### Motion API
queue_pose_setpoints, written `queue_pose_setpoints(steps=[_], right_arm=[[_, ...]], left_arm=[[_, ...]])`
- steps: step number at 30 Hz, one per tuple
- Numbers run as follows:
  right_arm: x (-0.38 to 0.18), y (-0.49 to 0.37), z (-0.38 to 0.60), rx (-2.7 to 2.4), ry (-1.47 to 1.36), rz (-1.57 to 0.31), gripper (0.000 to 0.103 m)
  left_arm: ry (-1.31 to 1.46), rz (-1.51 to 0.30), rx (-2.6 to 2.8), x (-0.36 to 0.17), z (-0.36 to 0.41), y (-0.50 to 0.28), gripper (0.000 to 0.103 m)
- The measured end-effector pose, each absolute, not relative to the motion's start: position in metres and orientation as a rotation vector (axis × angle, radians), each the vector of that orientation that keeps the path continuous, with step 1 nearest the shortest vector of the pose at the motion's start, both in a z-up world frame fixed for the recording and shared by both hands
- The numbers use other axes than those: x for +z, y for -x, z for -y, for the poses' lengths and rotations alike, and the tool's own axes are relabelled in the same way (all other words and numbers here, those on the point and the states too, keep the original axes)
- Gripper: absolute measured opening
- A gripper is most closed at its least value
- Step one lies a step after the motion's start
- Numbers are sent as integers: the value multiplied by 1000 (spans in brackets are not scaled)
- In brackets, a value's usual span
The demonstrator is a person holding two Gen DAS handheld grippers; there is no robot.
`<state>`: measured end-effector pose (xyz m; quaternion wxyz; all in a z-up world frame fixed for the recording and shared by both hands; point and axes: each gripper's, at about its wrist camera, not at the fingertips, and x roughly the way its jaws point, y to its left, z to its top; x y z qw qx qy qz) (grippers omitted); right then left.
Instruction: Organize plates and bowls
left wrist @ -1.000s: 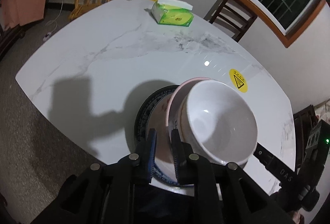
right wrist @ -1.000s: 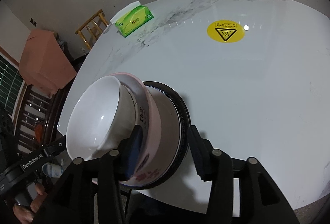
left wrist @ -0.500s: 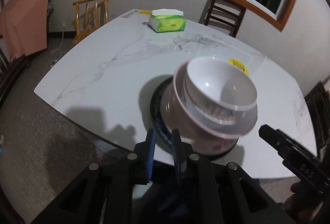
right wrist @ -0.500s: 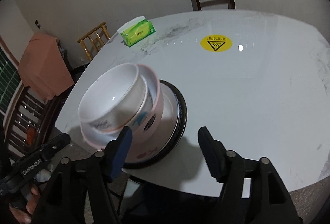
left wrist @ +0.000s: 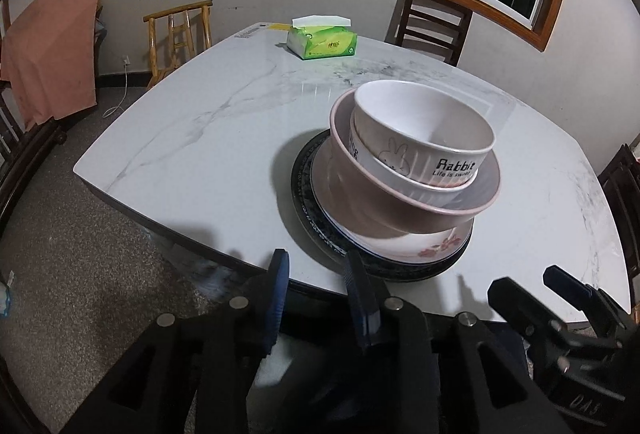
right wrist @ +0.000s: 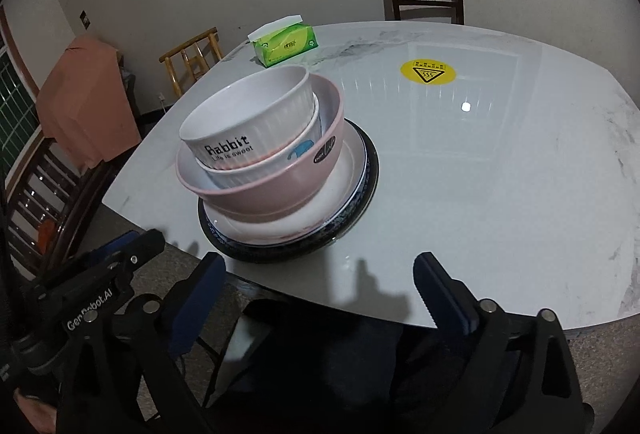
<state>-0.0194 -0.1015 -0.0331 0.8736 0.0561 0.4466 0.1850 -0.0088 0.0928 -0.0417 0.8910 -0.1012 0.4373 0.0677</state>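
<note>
A stack stands near the front edge of the white marble table (left wrist: 224, 122). From the bottom up it is a dark-rimmed plate (left wrist: 304, 186), a flowered white plate (left wrist: 420, 246), a pink bowl (left wrist: 368, 202) and a white "Rabbit" bowl (left wrist: 424, 138) nested in another white bowl. My left gripper (left wrist: 316, 266) hovers just in front of the stack, its jaws opening with nothing between them. In the right wrist view the Rabbit bowl (right wrist: 248, 118) tops the stack. My right gripper (right wrist: 320, 266) is drawn back from it, jaws opening wide and empty. The left gripper (right wrist: 128, 246) shows at the lower left.
A green tissue box (left wrist: 322, 42) sits at the table's far side. A yellow warning sticker (right wrist: 428, 71) marks the tabletop. A light wooden chair (left wrist: 180, 30) and a dark chair (left wrist: 432, 22) stand behind. An orange cloth (left wrist: 44, 46) hangs at the left.
Both grippers let go of the stack's rims and drew back toward the table's front edge. The right jaws spread wide and the left jaws parted a little. The stack now sits level.
</note>
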Motion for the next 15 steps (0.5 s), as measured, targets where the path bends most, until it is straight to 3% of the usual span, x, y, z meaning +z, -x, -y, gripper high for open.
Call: queue_pose_setpoints(steps=[15], right_arm=[[-36,24,97,386,-87,-943,99]], left_arm=[[211,-931,151,-46,-91,7,29]])
